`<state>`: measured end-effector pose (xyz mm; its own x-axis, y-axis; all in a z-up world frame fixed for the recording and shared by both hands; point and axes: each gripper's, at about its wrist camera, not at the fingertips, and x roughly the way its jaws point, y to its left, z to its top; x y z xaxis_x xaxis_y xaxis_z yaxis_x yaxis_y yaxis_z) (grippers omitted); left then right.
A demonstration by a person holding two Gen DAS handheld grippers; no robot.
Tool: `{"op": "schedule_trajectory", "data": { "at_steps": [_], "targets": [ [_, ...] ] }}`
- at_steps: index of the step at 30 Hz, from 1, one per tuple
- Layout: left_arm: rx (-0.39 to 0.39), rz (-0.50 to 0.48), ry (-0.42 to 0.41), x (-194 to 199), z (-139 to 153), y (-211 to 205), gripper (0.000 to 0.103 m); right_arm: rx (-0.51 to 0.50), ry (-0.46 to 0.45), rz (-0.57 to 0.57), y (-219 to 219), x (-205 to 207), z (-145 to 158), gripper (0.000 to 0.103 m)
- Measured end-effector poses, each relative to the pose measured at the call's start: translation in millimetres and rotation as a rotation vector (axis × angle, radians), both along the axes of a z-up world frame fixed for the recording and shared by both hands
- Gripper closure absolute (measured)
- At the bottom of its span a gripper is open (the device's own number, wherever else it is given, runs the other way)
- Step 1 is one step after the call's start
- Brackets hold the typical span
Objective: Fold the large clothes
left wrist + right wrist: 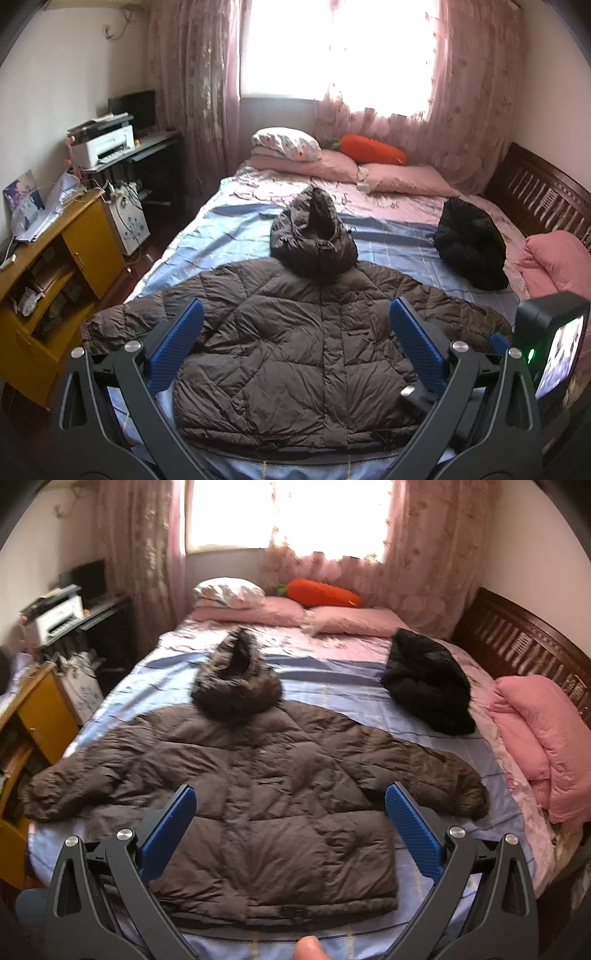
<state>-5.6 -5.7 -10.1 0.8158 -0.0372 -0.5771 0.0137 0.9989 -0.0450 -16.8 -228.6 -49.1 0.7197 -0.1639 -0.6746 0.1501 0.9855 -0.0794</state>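
A brown quilted hooded jacket (pixel 295 332) lies flat, front up, on the blue sheet of the bed (pixel 207 236), sleeves spread to both sides and hood (pixel 314 236) pointing toward the pillows. It also shows in the right wrist view (pixel 258 797). My left gripper (pixel 295 314) is open and empty, hovering above the jacket's lower body. My right gripper (pixel 290 797) is open and empty, also above the jacket's lower half. The right gripper's body (pixel 550 347) shows at the right edge of the left wrist view.
A black garment (pixel 428 690) lies bundled on the bed's right side. A folded pink quilt (pixel 535 738) lies by the wooden headboard (pixel 524 642). Pillows and an orange carrot cushion (pixel 325 592) lie at the far end. A yellow cabinet (pixel 55 266) and desk with printer (pixel 103 144) stand left.
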Motion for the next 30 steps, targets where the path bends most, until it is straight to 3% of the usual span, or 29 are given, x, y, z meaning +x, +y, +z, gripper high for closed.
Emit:
{"op": "schedule_trajectory", "data": {
  "at_steps": [4, 8, 12, 15, 16, 18, 20, 22, 24, 27, 28, 29, 30],
  "targets": [
    [0.024, -0.039, 0.021, 30, -9, -5, 0.002, -0.092, 0.037, -0.043, -30, 38, -13, 0.001],
    [0.051, -0.073, -0.044, 74, -25, -18, 0.002, -0.027, 0.199, -0.052, -81, 99, -49, 0.001],
    [0.113, -0.139, 0.074, 125, -76, -46, 0.002, 0.008, 0.318, -0.103, -133, 132, -105, 0.001],
    [0.132, -0.184, 0.155, 149, -136, -60, 0.002, 0.183, 0.419, -0.187, -202, 144, -148, 0.001],
    [0.158, -0.195, 0.200, 156, -150, -64, 0.002, 0.312, 0.468, -0.243, -239, 143, -167, 0.001],
    [0.189, -0.255, 0.300, 168, -174, -79, 0.002, 0.474, 0.513, -0.354, -295, 137, -191, 0.001],
    [0.214, -0.334, 0.307, 171, -182, -95, 0.002, 0.502, 0.547, -0.463, -341, 130, -207, 0.001],
    [0.300, -0.379, 0.265, 166, -185, -114, 0.002, 0.500, 0.562, -0.531, -384, 125, -223, 0.001],
    [0.383, -0.437, 0.240, 159, -194, -136, 0.002, 0.593, 0.532, -0.571, -415, 119, -240, 0.001],
    [0.448, -0.504, 0.282, 158, -213, -163, 0.002, 0.872, 0.463, -0.638, -450, 111, -271, 0.001],
    [0.455, -0.520, 0.301, 158, -220, -169, 0.002, 0.952, 0.427, -0.668, -459, 110, -279, 0.005],
    [0.462, -0.541, 0.330, 159, -229, -177, 0.002, 0.964, 0.410, -0.685, -462, 112, -280, 0.012],
    [0.464, -0.552, 0.352, 160, -235, -181, 0.002, 0.944, 0.394, -0.698, -466, 115, -279, 0.026]
  ]
}}
